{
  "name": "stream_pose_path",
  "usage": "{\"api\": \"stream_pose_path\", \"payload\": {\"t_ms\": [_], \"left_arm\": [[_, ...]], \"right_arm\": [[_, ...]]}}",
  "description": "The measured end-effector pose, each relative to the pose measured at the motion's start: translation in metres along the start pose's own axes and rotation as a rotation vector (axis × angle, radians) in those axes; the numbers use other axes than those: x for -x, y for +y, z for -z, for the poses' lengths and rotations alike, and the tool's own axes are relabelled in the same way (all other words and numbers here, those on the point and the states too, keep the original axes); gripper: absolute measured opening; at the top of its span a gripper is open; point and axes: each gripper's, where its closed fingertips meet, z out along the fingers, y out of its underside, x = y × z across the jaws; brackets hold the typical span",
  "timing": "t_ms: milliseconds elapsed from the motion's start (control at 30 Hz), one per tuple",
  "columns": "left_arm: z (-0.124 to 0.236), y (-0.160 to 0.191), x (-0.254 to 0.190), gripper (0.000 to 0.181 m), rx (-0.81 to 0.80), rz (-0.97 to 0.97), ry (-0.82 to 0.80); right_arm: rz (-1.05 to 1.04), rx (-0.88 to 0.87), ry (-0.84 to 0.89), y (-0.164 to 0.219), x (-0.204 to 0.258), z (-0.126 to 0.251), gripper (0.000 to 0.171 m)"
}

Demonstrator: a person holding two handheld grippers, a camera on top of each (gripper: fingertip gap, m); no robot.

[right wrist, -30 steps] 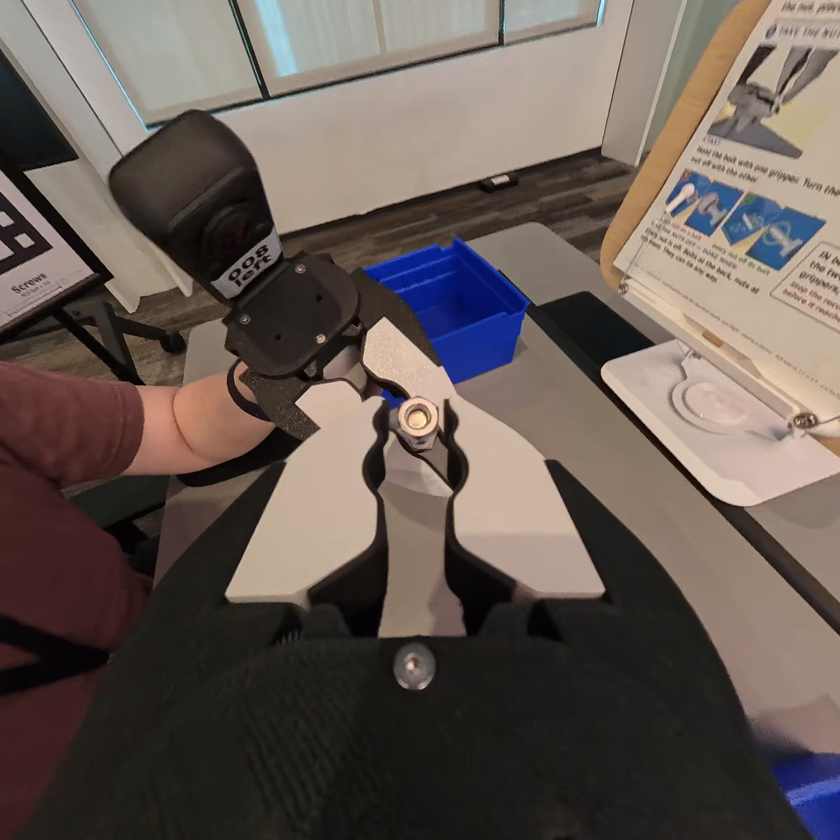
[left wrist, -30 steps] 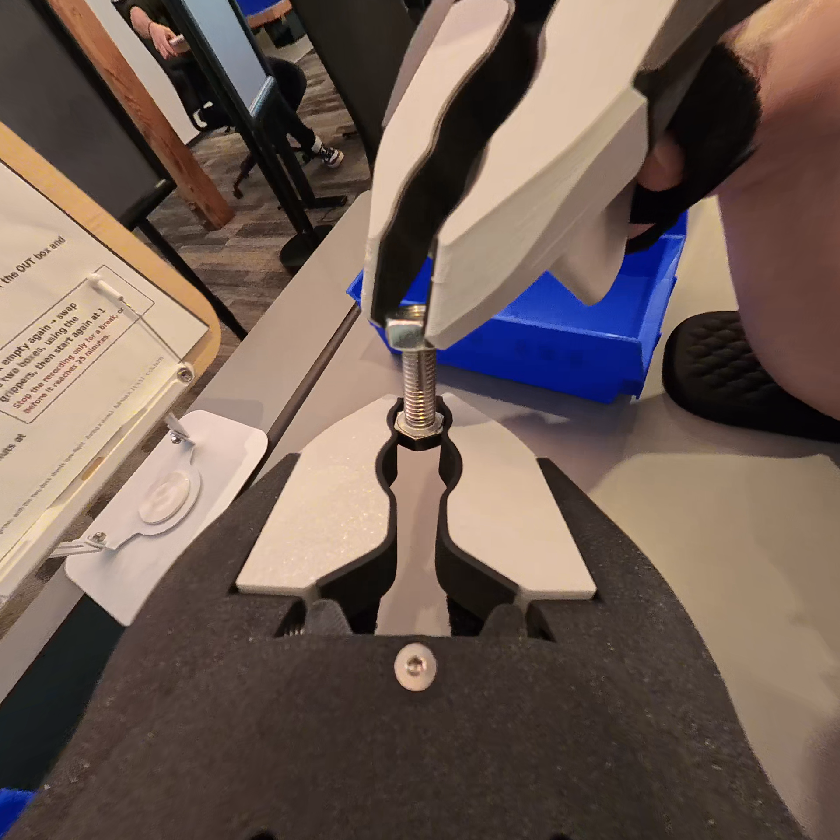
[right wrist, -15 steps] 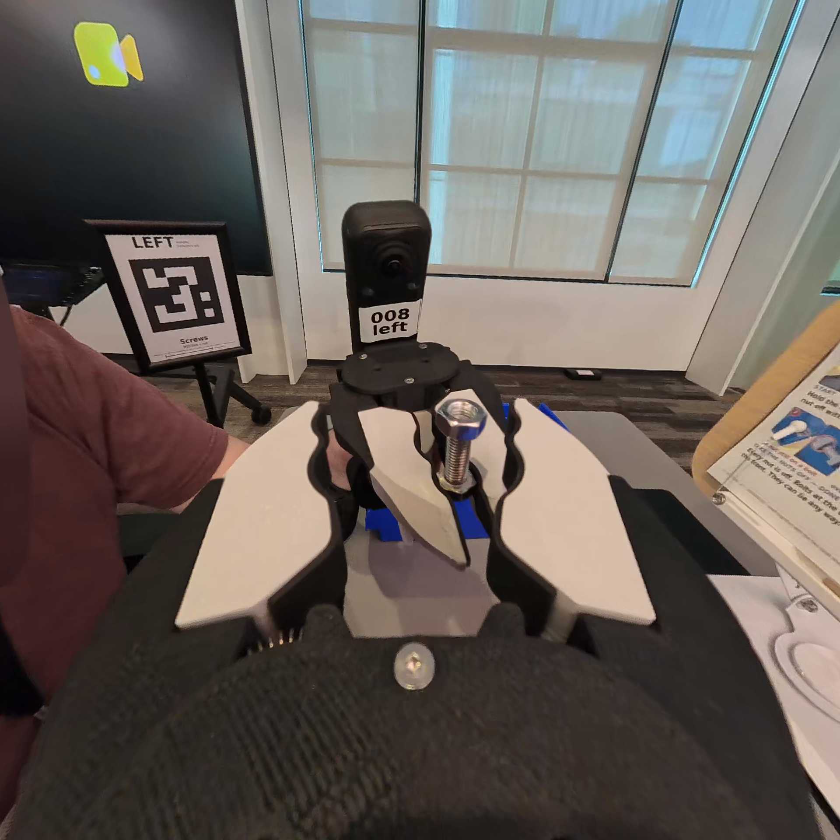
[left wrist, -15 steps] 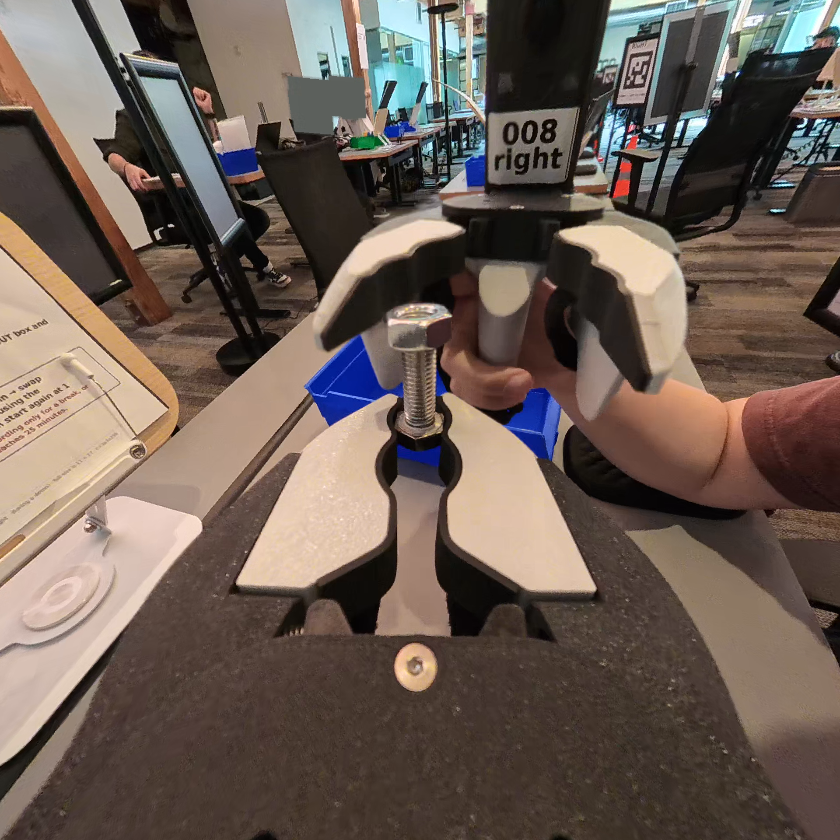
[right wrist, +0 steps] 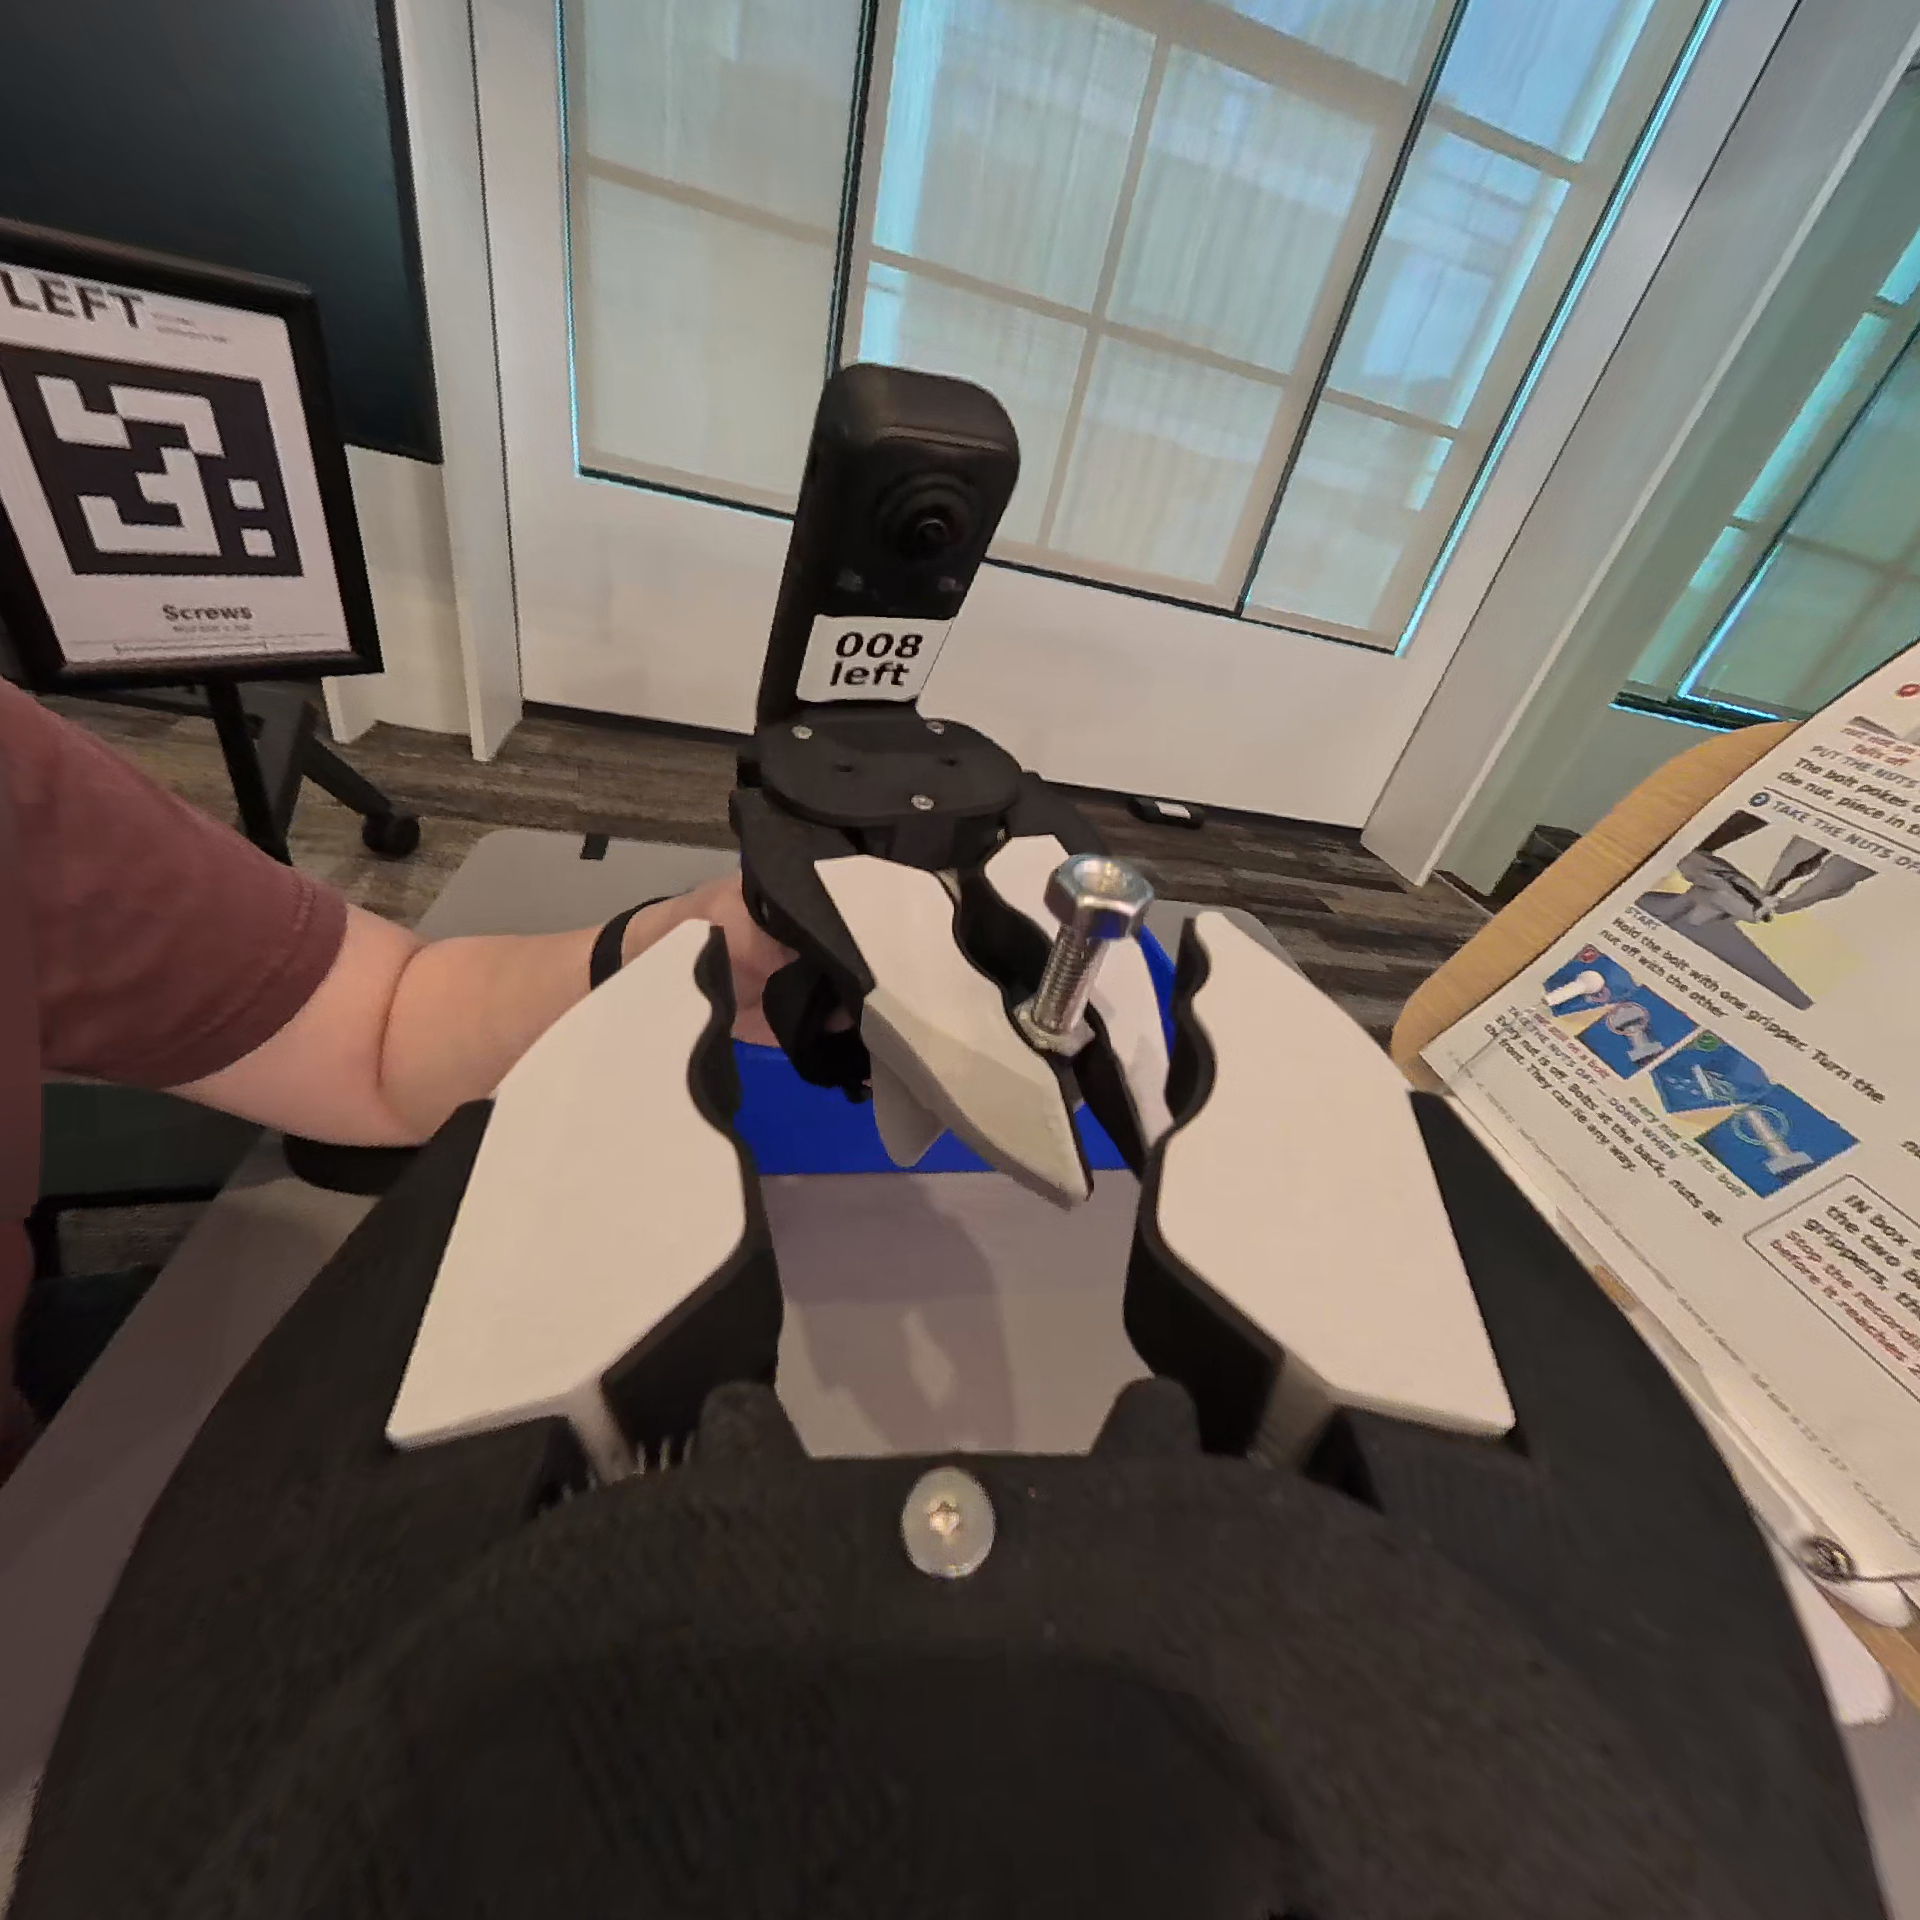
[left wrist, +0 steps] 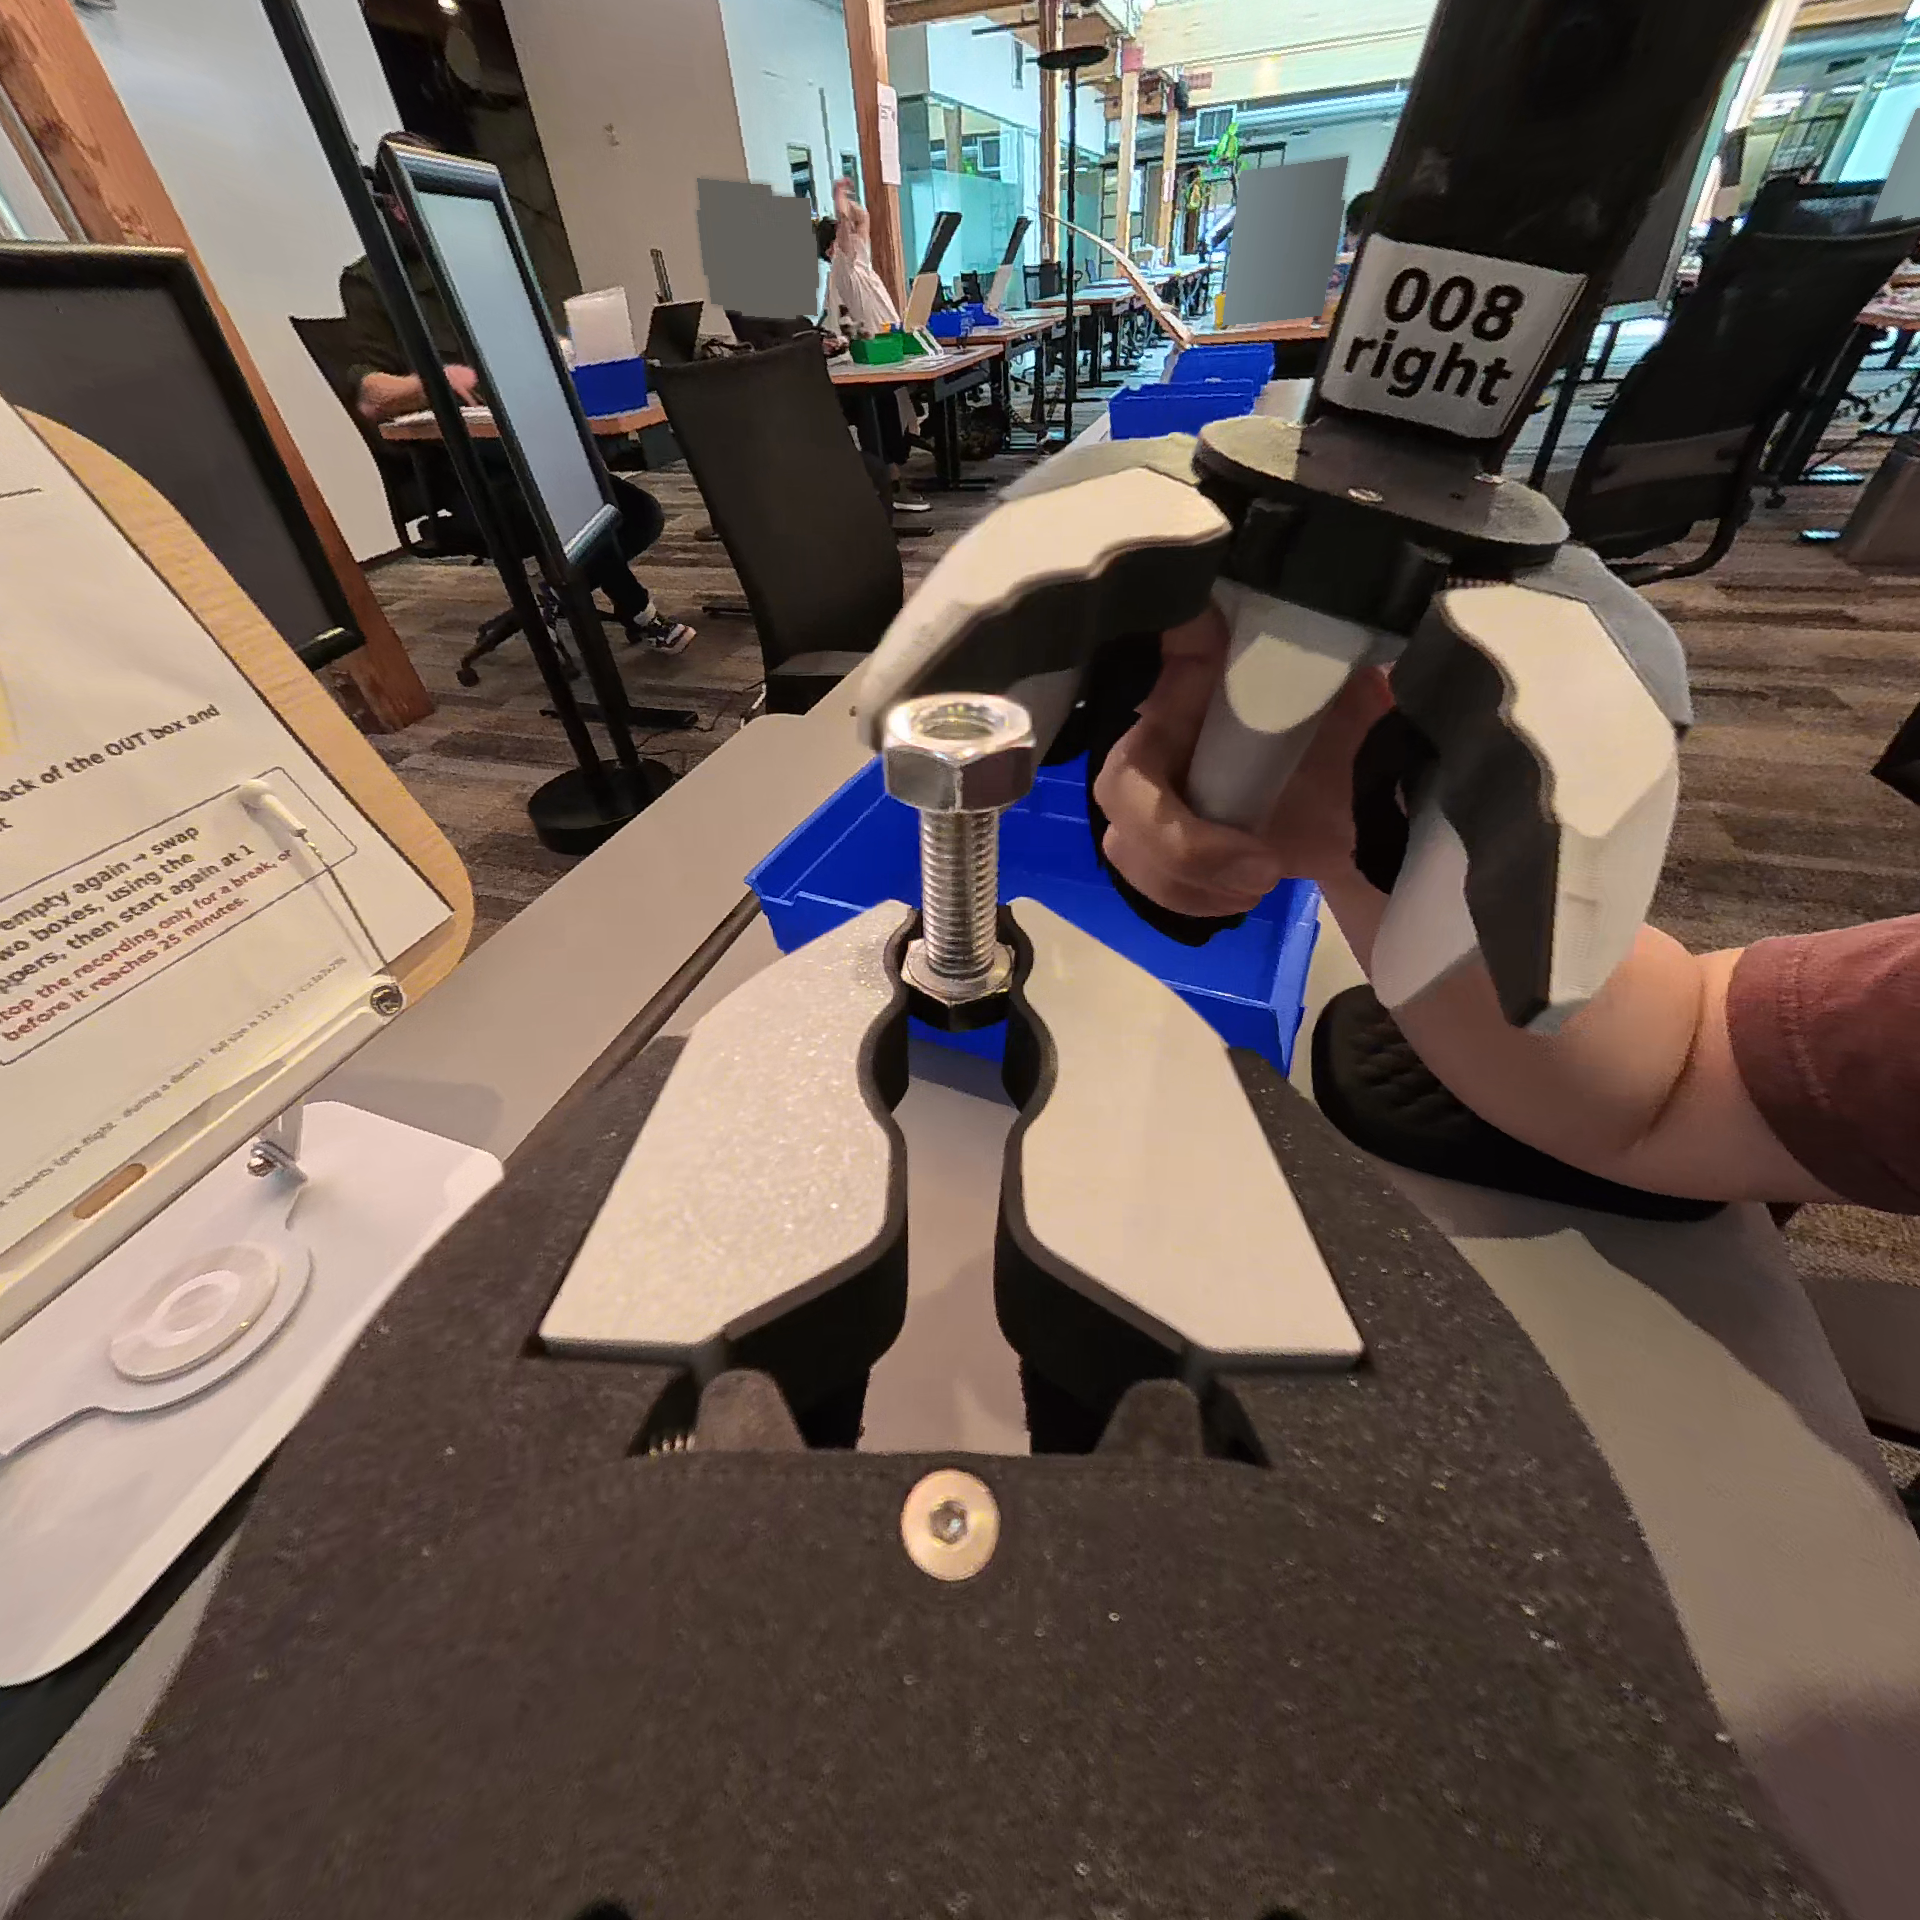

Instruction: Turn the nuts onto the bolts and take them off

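A: Where was the bolt (left wrist: 958, 873)?
B: Upright above the bin (left wrist: 1039, 883), head in L gripper (left wrist: 956, 982), pinched. Nut (left wrist: 956, 753) at top.
A: R gripper (right wrist: 951, 1039)?
B: Spread, empty. Steel's stiff, slick, prob. light; grab nut by its flats.

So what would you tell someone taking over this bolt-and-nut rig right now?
Left tool: shut on the head end of the silver threaded steel bolt, holding it upright.
Right tool: open, empty, facing the bolt without touching it.
Silver hex nut: on the very tip of the thread. Blue plastic bin lies behind.
Done: the nut is on the bolt, only at its end.
Left: this moment alone does not show whether it is going on or coming off. Probably grip the nut with the right tool and turn.
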Motion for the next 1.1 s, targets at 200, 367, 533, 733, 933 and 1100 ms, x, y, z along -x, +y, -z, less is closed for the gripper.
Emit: {"api": "stream_pose_path", "payload": {"t_ms": [200, 367, 533, 733, 933, 1100], "left_arm": [[-0.010, 0.006, -0.017, 0.013, 0.031, -0.023, 0.058], [-0.010, 0.007, -0.017, 0.013, 0.036, -0.012, 0.061], [-0.002, 0.000, -0.013, 0.013, 0.016, 0.002, 0.056], [-0.006, 0.003, -0.020, 0.013, 0.040, -0.019, 0.075], [-0.005, 0.002, -0.019, 0.013, 0.037, -0.022, 0.064], [0.004, -0.004, -0.009, 0.013, 0.017, -0.005, 0.035]], "right_arm": [[-0.036, -0.068, -0.036, -0.005, 0.006, -0.007, 0.083], [-0.002, -0.055, -0.043, -0.006, 0.010, -0.006, 0.084], [0.034, -0.012, -0.056, -0.007, 0.013, 0.005, 0.082], [0.003, -0.062, -0.039, -0.011, 0.011, 0.000, 0.086], [0.012, -0.015, -0.068, -0.005, 0.018, -0.003, 0.089], [0.028, 0.006, -0.063, -0.008, 0.018, 0.007, 0.086]]}}
